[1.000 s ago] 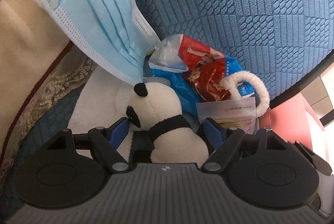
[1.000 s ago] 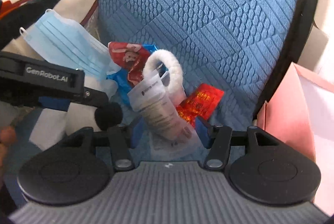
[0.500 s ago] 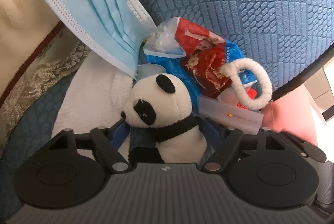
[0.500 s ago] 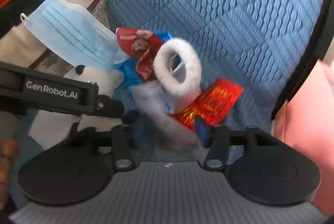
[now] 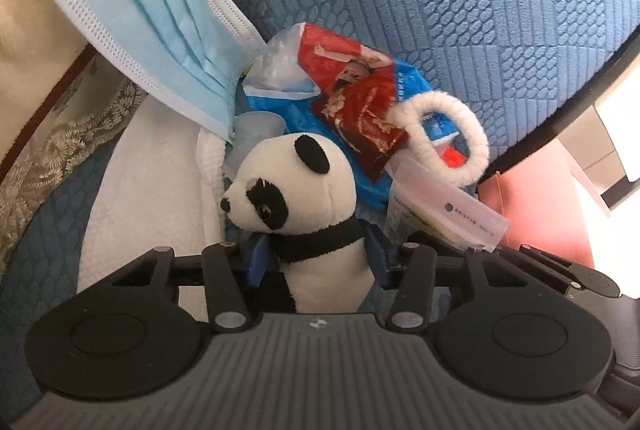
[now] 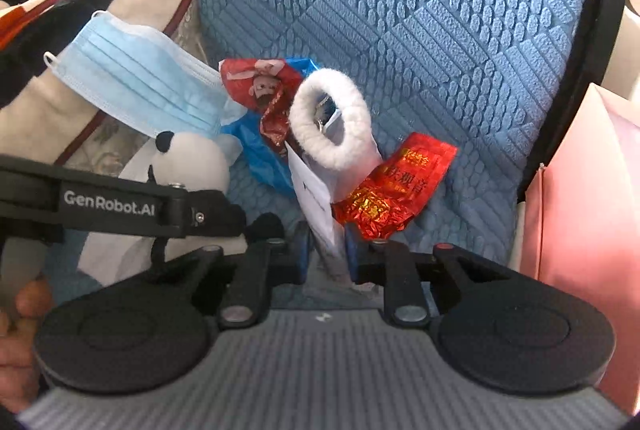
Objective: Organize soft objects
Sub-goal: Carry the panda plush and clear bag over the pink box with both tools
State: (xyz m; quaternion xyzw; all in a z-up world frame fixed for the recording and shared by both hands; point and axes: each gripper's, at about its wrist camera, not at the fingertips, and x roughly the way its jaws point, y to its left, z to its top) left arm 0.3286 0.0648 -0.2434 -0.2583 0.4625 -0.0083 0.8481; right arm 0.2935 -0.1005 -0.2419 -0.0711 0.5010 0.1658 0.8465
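1. The left tongs (image 5: 316, 250) are clamping the panda plush (image 5: 308, 189) at its black collar band, a blue pad pressing on each side; their jaws have just been closing onto it.
2. The panda is sitting upright on the blue quilted cushion (image 5: 460, 9), its muzzle pointing toward the white cloth (image 5: 152, 181) beside it.
3. Just behind the panda, a blue face mask (image 5: 140, 17) is draping down from the cream fabric (image 5: 24, 41), its lower corner hanging close above the panda's head.
4. Behind the panda and to its other side, a red and blue snack bag (image 5: 352, 97) is lying crumpled, with a white fuzzy ring (image 5: 476, 137) resting against it.
5. The right tongs (image 6: 326, 246) are pinching a clear flat packet (image 6: 316, 201) between nearly closed pads; their jaws have just been closing on it.
6. The fuzzy ring is leaning on that packet's upper end, and a shiny red foil wrapper (image 6: 392, 189) is lying just beside it, farther from the panda.
7. A pink box (image 6: 580, 230) is standing beyond the cushion's dark edge, well away from the panda.
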